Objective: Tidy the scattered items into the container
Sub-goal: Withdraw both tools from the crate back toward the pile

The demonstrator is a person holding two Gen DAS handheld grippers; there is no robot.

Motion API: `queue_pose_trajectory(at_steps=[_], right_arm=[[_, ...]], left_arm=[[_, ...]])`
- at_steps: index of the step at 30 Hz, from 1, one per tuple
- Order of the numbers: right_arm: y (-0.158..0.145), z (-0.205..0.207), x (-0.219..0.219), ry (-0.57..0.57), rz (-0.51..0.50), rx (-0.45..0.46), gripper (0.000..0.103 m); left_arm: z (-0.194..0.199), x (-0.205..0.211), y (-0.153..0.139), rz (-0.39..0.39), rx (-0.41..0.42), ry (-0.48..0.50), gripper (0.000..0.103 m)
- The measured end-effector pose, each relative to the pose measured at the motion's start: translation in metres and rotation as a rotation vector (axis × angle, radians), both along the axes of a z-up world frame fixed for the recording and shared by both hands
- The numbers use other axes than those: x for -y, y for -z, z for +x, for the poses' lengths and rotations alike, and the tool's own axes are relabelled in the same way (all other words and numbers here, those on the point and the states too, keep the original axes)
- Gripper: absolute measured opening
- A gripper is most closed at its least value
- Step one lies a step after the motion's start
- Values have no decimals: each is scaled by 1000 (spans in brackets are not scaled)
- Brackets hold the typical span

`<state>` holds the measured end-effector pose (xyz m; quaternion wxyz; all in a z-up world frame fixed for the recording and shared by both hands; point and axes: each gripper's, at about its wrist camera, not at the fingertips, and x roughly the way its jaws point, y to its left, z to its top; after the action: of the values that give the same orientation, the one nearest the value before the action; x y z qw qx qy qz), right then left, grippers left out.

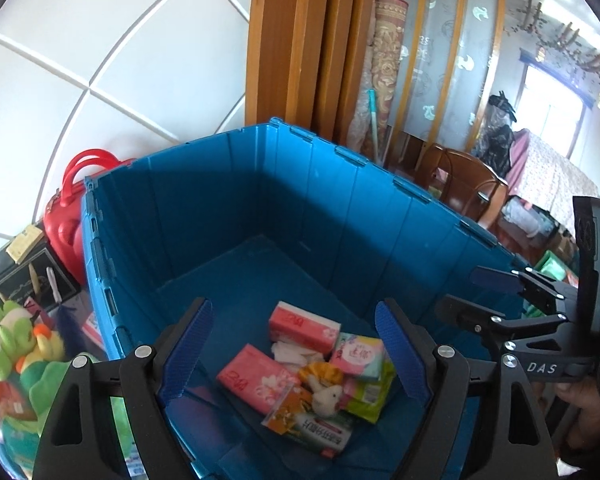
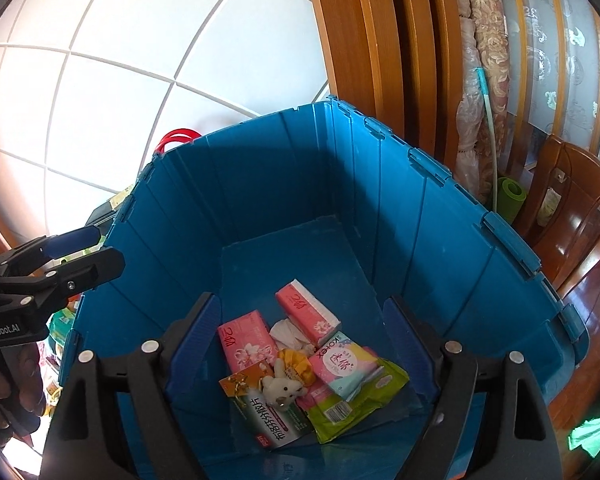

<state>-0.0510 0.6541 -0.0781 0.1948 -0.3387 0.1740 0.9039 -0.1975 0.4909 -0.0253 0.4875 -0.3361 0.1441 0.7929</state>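
Left tongs [image 1: 296,354] released, empty | right tongs [image 2: 302,354] released, empty | both above blue container [image 1: 364,216]; tissue packs [image 2: 246,340] and plush toy [image 2: 282,392] lie inside | advice: lift clear of rim; fetch leftover plush toys [image 1: 24,356] beside container

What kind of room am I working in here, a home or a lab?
Most likely a lived-in home. Beyond the blue crate stand a wooden chair, a rolled carpet leaning by a wooden door frame, and white tiled wall; plush toys sit beside the crate.
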Motion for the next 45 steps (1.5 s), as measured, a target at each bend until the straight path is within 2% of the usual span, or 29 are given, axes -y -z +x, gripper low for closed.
queue_pose_trajectory(at_steps=[9,25,45], right_arm=[[-6,-5,14,-39,14,-8,84],[-25,-37,65,-167,57,-28,84],[-48,-65,162,-349,112,-57,84]], left_arm=[[0,20,-5,19,-8,-33,84],[-14,89,-18,66,-24,-159,84],[-15,208,-37,128,-52,-345,84]])
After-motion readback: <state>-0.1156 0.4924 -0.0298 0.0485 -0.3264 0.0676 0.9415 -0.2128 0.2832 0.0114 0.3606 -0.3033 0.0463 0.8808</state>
